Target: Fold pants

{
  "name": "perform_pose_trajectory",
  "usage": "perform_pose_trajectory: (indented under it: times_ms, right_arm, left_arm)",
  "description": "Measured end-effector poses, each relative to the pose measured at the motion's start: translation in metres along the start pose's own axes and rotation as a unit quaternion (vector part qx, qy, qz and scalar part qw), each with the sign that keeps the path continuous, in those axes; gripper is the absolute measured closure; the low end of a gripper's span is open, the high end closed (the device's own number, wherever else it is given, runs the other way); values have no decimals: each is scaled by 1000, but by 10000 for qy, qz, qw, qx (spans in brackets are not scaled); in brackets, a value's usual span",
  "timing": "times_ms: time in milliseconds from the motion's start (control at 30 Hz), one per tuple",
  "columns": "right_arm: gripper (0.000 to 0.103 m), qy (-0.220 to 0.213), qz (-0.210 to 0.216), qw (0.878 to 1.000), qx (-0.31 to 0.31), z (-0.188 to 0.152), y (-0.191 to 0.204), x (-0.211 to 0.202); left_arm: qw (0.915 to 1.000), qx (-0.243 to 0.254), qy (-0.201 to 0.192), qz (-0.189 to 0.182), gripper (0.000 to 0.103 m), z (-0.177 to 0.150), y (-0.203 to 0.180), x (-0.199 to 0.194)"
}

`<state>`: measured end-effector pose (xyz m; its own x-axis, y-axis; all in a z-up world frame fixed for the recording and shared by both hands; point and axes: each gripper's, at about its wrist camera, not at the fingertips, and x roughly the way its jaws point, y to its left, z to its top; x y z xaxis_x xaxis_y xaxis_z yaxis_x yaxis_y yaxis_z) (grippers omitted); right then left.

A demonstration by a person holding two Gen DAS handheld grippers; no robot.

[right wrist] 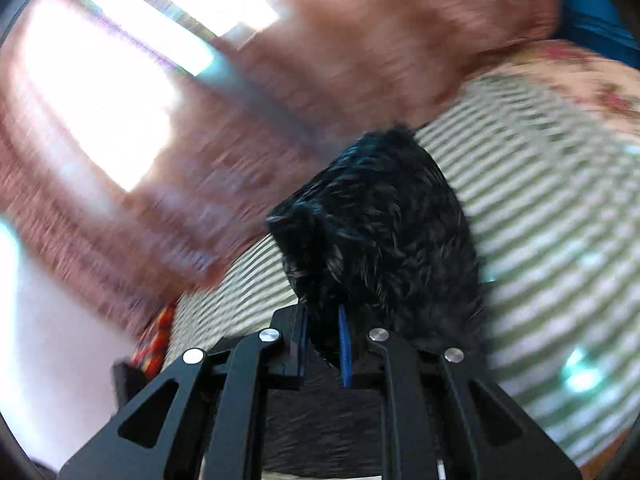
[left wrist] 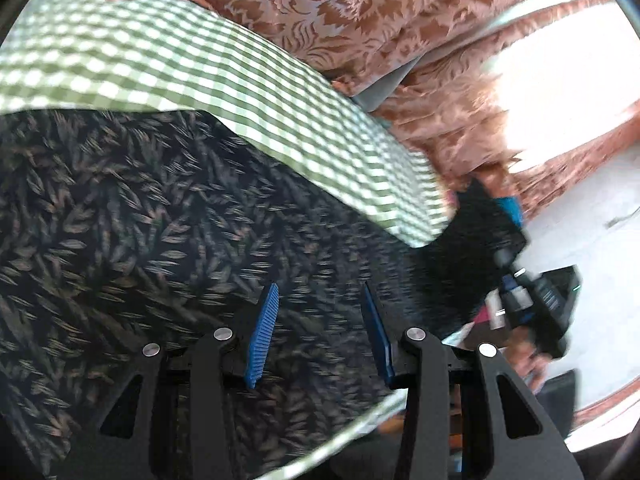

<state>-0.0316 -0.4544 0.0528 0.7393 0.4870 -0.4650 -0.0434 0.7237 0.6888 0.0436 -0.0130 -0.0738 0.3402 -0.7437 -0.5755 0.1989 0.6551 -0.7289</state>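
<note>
The pants (left wrist: 152,216) are dark with a small leaf print and lie spread over the green-and-white checked cloth (left wrist: 168,64). My left gripper (left wrist: 320,296) is open just above the pants, with nothing between its blue pads (left wrist: 264,332). My right gripper (right wrist: 322,320) is shut on a bunched end of the pants (right wrist: 380,232) and holds it above the checked cloth (right wrist: 560,240). The right gripper also shows in the left wrist view (left wrist: 532,300), at the far right end of the pants. The right wrist view is blurred.
Rust-coloured floral curtains (left wrist: 360,12) hang behind the checked surface, with a bright window (right wrist: 92,92) between them. A pale floor (left wrist: 592,232) lies beyond the right edge. A floral fabric (right wrist: 580,76) lies at the far end of the checked cloth.
</note>
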Motion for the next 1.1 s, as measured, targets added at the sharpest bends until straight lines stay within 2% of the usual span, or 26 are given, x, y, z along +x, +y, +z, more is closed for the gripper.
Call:
perform_pose_trajectory:
  times_ms: [133, 233, 300, 333, 367, 433, 567, 633, 700, 800, 833, 867, 900, 933, 1000, 1033, 1100]
  right_arm:
    - [92, 972, 569, 9920, -573, -47, 58, 63]
    - [92, 1680, 630, 9791, -955, -91, 84, 107]
    - [92, 1962, 487, 9718, -1215, -116, 93, 126]
    - [92, 2090, 452, 9689, -1248, -126, 94, 133]
    - [92, 2153, 395, 9671, -1298, -132, 94, 137]
    - [92, 2218, 112, 9599, -1712, -146, 99, 143]
    - [92, 2151, -9, 9527, -2147, -154, 107, 143]
    - [92, 2067, 14, 9520, -2256, -155, 111, 137]
    - [92, 1949, 181, 9559, -2190, -152, 111, 130]
    - [92, 2009, 272, 9477, -2464, -156, 113, 124]
    - [91, 2069, 248, 9447, -2532, -160, 112, 124]
    - [91, 2125, 208, 9425, -2571, -165, 111, 128]
    - [91, 2135, 187, 9425, -2563, -166, 110, 129]
    - [91, 2130, 192, 9436, -2527, -165, 109, 130]
    - [86, 2129, 259, 9468, -2401, -161, 107, 127]
    - [83, 2157, 306, 9470, -2360, -156, 106, 125]
    - [71, 2050, 373, 9516, -2259, -143, 101, 107]
  left_arm:
    - [9989, -256, 103, -370, 61, 0, 6, 2]
    - [9977, -430, 200, -481, 61, -2, 13, 5]
    - [9960, -570, 304, -615, 61, -4, 18, 9]
    - [9951, -644, 344, -670, 53, -4, 21, 11]
    - [9939, -726, 382, -739, 50, -4, 23, 13]
    - [9928, -768, 442, -802, 50, -4, 23, 18]
    - [9932, -731, 677, -610, 50, 0, 19, 35]
    - [9930, -709, 792, -510, 50, 1, 16, 43]
    - [9912, -748, 884, -637, 50, 3, 15, 51]
    - [9899, -763, 989, -666, 50, 7, 13, 63]
    - [9905, -727, 1023, -567, 53, 7, 13, 67]
    - [9918, -630, 1034, -416, 76, 6, 11, 69]
    - [9943, -375, 993, -94, 92, 6, 6, 72]
    - [9952, -226, 949, 40, 92, 7, 1, 73]
    - [9968, -18, 795, 30, 92, 6, -6, 66]
    - [9981, 161, 593, -4, 92, 7, -14, 55]
    - [9989, 314, 279, -218, 92, 11, -25, 36]
